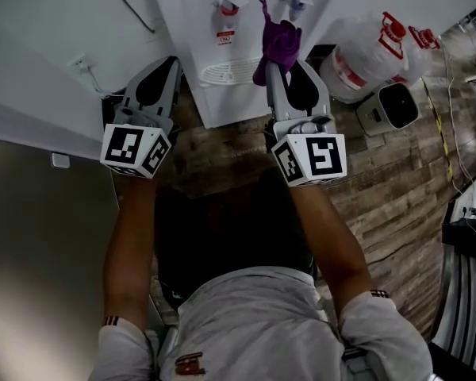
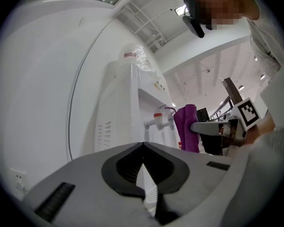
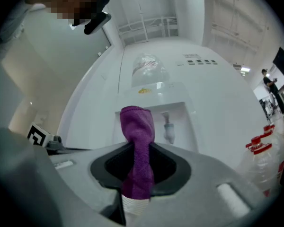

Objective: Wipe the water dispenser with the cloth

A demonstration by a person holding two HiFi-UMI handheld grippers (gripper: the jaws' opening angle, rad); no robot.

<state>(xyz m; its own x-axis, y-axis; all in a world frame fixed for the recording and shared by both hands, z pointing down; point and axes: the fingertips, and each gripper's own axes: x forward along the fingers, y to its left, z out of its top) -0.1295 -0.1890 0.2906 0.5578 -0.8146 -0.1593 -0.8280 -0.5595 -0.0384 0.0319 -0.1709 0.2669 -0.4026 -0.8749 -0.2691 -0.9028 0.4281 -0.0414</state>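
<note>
The right gripper (image 3: 141, 148) is clenched on the purple cloth (image 3: 138, 126) — held upright, just before the water dispenser (image 1: 222, 94), which lies straight beyond it. The left gripper (image 2: 143, 144) — jaws together, empty — hangs further left.

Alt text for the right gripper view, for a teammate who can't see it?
The right gripper is shut on a purple cloth, which stands up before the tap recess of the white water dispenser. Red-capped jugs sit at the right edge.
</note>
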